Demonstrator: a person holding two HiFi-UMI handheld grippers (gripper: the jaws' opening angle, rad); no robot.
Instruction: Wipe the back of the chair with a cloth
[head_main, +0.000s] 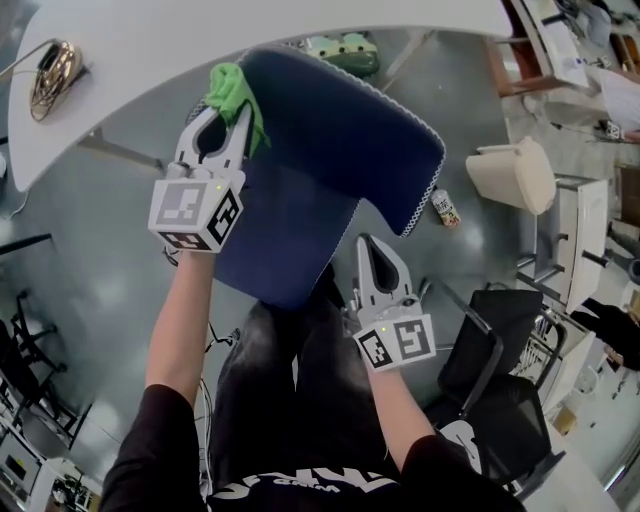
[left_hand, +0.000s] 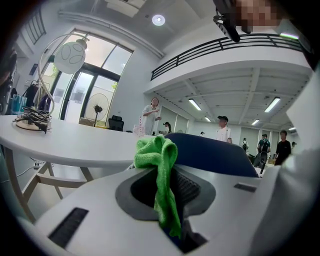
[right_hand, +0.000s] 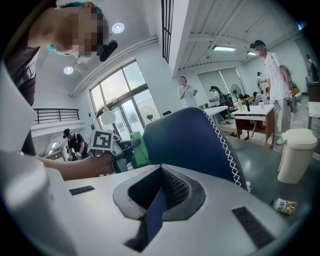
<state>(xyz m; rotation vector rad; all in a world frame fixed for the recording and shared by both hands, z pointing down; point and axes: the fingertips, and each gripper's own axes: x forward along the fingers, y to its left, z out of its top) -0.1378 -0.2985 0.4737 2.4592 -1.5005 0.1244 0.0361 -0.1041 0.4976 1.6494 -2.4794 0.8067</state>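
The chair back (head_main: 330, 130) is dark blue with white stitching along its edge; it also fills the middle of the left gripper view (left_hand: 215, 155) and the right gripper view (right_hand: 190, 145). A bright green cloth (head_main: 232, 90) is bunched at its top left corner. My left gripper (head_main: 225, 110) is shut on that cloth (left_hand: 160, 160), which hangs down between the jaws. My right gripper (head_main: 372, 245) sits at the lower right side of the chair back, shut, with a strip of blue chair edge between its jaws (right_hand: 157, 200).
A white curved table (head_main: 150, 40) lies just beyond the chair, with a gold object (head_main: 55, 70) on it. A white bin (head_main: 515, 175) and a can (head_main: 445, 207) are on the floor to the right. A black office chair (head_main: 490, 370) stands at my right. People stand further off.
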